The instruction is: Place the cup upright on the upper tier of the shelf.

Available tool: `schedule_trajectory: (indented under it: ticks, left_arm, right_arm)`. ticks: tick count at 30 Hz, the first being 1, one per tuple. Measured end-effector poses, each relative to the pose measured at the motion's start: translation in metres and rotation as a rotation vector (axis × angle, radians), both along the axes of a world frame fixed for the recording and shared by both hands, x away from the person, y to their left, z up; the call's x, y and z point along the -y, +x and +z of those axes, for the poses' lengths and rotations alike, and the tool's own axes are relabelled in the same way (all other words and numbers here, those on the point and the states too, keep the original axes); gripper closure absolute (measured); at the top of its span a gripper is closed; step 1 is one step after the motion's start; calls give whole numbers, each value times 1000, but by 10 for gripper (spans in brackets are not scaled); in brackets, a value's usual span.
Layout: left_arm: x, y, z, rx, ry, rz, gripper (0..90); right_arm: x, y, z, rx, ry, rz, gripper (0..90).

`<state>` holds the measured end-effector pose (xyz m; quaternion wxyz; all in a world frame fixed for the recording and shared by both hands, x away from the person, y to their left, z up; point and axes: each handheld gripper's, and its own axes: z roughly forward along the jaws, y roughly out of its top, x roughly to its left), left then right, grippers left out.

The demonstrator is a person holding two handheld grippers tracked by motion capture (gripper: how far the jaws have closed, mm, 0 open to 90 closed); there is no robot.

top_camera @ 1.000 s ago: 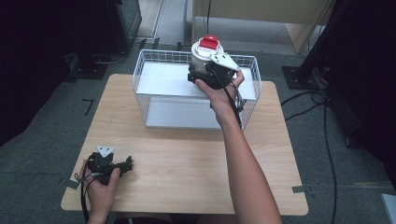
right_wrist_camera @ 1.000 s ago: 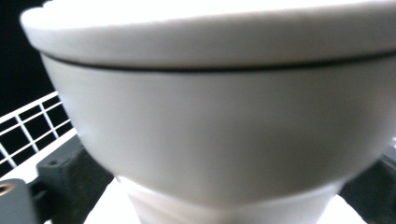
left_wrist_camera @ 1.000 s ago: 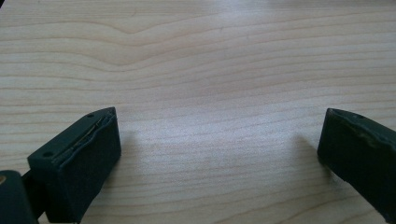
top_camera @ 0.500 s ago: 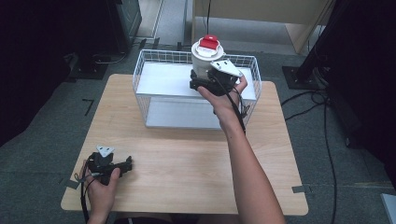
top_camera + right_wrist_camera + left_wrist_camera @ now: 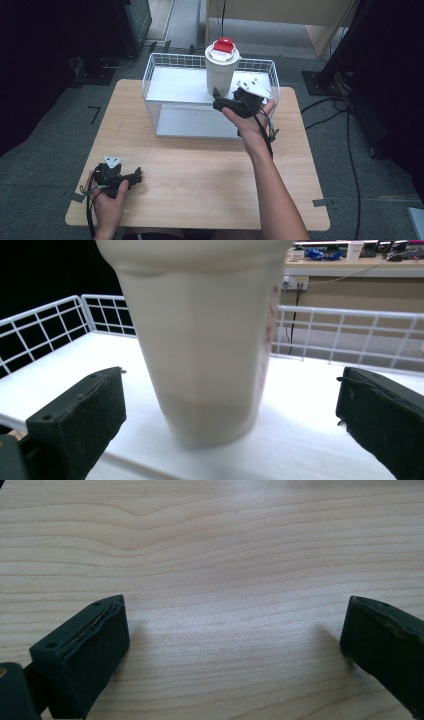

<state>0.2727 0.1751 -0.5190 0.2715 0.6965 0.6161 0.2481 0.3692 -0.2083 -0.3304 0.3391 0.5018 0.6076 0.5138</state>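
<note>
My right claw is spread wide, its black padded jaws flanking a smooth white tapered cup with a red lid, not touching it. The cup stands upright on the white floor of a white wire basket at the far side of the pale wood-grain surface. My left claw rests near the front corner, jaws apart over bare wood.

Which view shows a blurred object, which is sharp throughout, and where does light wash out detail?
Right gripper view: the white cup is soft and blurred, and the white basket floor glares, nearly washed out. Left gripper view: the wood-grain table is sharp, with faint shadows beside the jaws. High view: evenly lit table, surroundings very dark.
</note>
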Motion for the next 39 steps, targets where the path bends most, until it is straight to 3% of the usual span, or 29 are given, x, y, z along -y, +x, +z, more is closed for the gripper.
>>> schedule_trajectory:
  ticks: [5,10,25,30,39]
  left_arm:
    - [0,0,0,0,-1,0,0]
    - [0,0,0,0,0,0,0]
    - [0,0,0,-2,-1,0,0]
    - [0,0,0,-3,0,-1,0]
    - [0,0,0,-2,0,-1,0]
  right_arm:
    - [6,-14,-5,10,7,-1,0]
    - [9,-37,-17,8,-19,-2,0]
    - [28,-81,-39,17,-11,-4,0]
    - [42,-101,-54,11,-26,-35,0]
    - [65,-121,-79,-15,-23,-75,0]
